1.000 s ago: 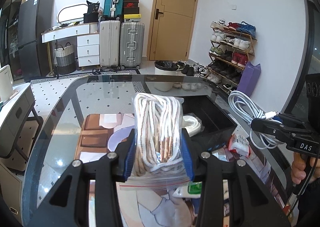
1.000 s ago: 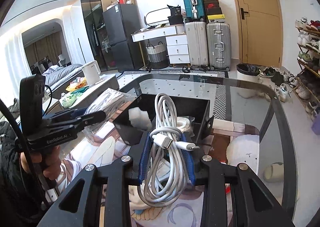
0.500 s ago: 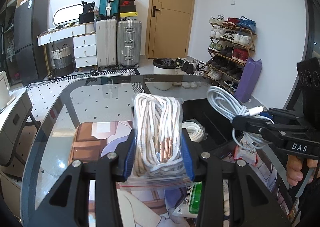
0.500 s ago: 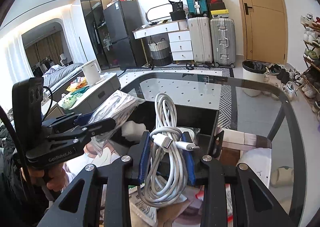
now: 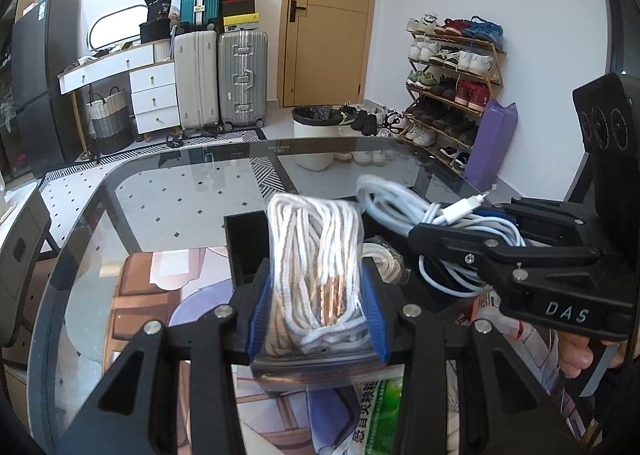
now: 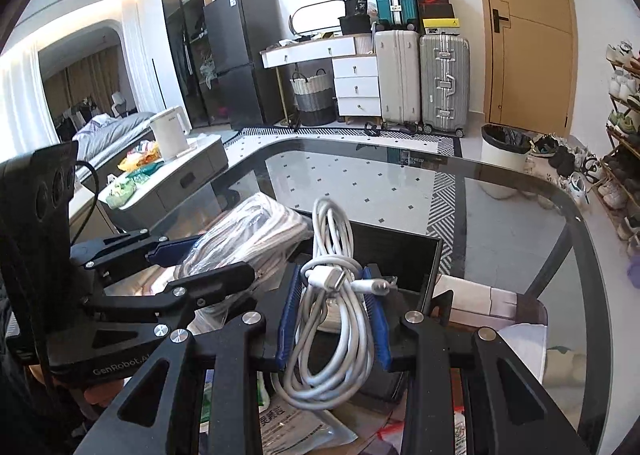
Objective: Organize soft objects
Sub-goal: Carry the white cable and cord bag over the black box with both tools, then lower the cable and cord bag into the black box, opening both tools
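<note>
Both grippers have closed in above the black open-topped box point(image 5: 244, 243) since the earlier frame. Left gripper point(image 5: 318, 309) is clamped on a clear zip bag of white braided cord point(image 5: 316, 275), held upright over the glass table point(image 5: 160, 207). Right gripper point(image 6: 334, 313) (blue pads) pinches a coiled white charging cable point(image 6: 332, 327), just beside the bag, over the box.

Bright, even daylight, perhaps from windows at the left. The glass desk point(image 6: 500, 207) shows glare. Fisheye edges bend and darken.
</note>
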`<state>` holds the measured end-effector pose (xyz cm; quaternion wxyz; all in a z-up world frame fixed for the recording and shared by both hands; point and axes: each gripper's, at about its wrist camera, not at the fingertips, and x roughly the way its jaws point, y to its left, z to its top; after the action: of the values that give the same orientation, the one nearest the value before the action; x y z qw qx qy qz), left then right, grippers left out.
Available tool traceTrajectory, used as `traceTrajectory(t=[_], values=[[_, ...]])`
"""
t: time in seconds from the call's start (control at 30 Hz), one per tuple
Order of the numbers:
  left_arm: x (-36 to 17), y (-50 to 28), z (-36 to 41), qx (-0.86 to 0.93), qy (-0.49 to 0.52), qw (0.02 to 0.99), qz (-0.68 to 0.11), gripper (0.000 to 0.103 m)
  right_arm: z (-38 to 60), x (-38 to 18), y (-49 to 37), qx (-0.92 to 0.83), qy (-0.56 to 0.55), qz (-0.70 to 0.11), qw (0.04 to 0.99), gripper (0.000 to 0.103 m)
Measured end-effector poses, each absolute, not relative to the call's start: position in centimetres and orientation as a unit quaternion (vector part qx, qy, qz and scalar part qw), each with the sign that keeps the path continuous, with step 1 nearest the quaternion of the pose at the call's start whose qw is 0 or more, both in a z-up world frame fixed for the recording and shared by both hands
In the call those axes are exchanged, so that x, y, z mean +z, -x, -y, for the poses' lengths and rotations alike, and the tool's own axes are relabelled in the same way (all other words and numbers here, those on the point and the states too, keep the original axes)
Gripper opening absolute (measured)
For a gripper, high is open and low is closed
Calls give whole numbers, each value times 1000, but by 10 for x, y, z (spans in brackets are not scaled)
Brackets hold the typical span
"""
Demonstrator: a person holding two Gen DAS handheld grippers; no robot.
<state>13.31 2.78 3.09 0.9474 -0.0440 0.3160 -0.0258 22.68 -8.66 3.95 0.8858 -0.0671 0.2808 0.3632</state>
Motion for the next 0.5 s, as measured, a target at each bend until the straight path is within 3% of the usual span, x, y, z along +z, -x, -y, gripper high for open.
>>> traceTrajectory(t=[0.5], values=[[19,-132,-22,-32,25,942,-333,40,83,15,-239,361,73,-327,870,32]])
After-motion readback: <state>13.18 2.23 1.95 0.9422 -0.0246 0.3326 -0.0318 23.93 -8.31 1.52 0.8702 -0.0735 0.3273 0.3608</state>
